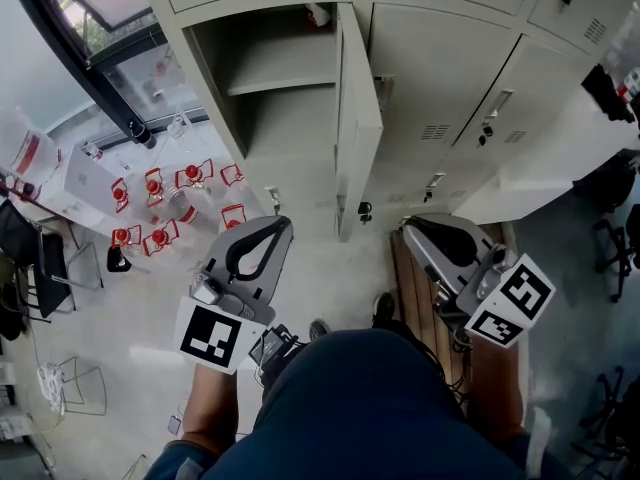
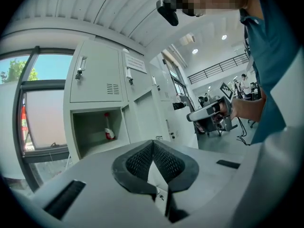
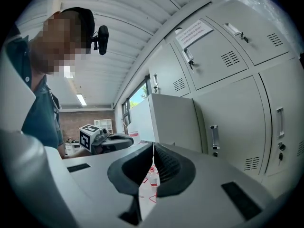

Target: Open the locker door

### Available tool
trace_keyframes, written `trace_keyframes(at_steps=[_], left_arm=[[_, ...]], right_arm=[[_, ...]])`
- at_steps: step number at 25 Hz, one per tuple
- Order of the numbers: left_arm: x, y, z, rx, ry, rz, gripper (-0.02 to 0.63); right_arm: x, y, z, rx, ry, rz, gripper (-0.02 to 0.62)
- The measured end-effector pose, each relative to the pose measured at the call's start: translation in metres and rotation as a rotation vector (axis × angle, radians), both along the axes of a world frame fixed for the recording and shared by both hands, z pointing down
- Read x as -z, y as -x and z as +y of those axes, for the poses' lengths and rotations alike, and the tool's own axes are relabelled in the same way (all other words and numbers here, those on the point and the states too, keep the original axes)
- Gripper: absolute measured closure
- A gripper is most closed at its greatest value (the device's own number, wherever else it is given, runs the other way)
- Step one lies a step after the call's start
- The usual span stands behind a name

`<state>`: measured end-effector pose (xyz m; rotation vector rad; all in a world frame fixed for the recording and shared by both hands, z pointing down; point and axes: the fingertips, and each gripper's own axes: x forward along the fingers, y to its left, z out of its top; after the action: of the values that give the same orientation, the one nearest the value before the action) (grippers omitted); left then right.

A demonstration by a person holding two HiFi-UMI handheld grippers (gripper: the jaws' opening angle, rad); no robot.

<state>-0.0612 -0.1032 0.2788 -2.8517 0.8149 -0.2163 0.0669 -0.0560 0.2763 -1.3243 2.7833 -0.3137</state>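
Left of the open locker door (image 1: pixel 358 118), which swings out nearly edge-on, the left tongs (image 1: pixel 283 225) are pressed together and empty. Right of the door, the right tongs (image 1: pixel 405 226) are likewise closed on nothing. Behind the door, a small red-capped bottle (image 2: pixel 109 132) stands in the compartment, its label unreadable.

Pale floor (image 1: pixel 130 308), glossy. Dark-framed window (image 1: pixel 110 8) at upper left of the head view, daylight and greenery outside. Red-capped bottles (image 1: pixel 155 183) stand in a cluster on the floor near the window. Wooden bench (image 1: pixel 405 268) at right. Black chairs (image 1: pixel 30 258) at the left edge, wire stool (image 1: pixel 75 383) below them. Ribbed white ceiling (image 3: pixel 118 27) with a strip light (image 3: pixel 81 99). Brick wall (image 3: pixel 76 120) far back.
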Motion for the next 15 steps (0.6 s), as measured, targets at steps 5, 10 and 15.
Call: trace_keyframes(at_steps=[5, 10, 15], left_arm=[[-0.002, 0.009, -0.010, 0.019, 0.008, -0.022, 0.589], [-0.010, 0.018, -0.023, 0.048, 0.029, -0.038, 0.589], [-0.016, 0.025, -0.036, 0.063, 0.027, -0.037, 0.589]], right_arm=[[-0.002, 0.000, -0.004, 0.012, -0.004, 0.047, 0.558], [-0.005, -0.004, -0.010, 0.009, 0.008, 0.060, 0.558], [-0.012, -0.002, -0.021, 0.011, 0.025, 0.056, 0.558]])
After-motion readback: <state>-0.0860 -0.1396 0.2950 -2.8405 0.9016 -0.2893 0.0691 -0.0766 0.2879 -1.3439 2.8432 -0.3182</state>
